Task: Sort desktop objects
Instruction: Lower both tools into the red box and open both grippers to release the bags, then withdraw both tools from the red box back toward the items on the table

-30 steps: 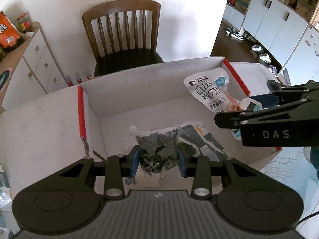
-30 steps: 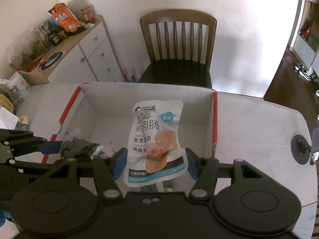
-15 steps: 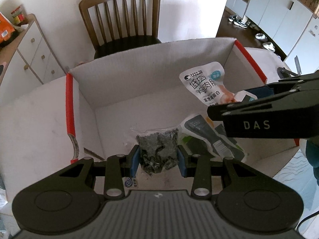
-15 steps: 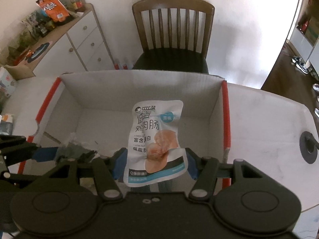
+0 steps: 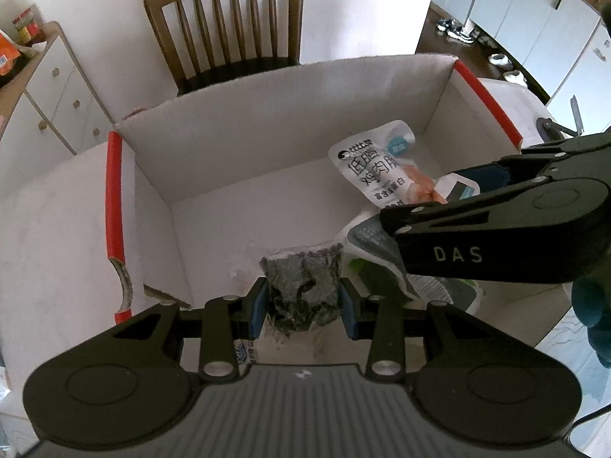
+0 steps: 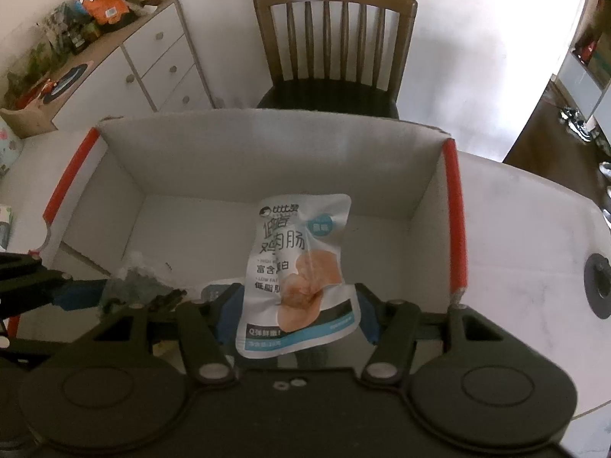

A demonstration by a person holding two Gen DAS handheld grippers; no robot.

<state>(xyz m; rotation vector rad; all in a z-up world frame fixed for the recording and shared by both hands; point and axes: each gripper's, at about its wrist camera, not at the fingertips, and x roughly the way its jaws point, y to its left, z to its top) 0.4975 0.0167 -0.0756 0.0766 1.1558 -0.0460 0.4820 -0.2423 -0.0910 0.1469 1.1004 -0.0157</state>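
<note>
Holding over the white cardboard box (image 5: 236, 160): left gripper (image 5: 301, 307) pinching a dark seaweed packet (image 5: 301, 290), right gripper (image 6: 296, 315) pinching a chicken-sausage pouch (image 6: 301, 267); releasing low, apart, is advisable.

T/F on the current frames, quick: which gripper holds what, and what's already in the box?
1. The left gripper is shut on the dark seaweed packet. True.
2. The right gripper is empty. False: it is shut on the white chicken sausage pouch.
3. Both packets hang over the white cardboard box. True.
4. The box has blue edge strips. False: its side edges are red.
5. A wooden chair stands behind the box. True.
6. Nothing lies in the box. False: a dark-and-green packet lies inside.
</note>
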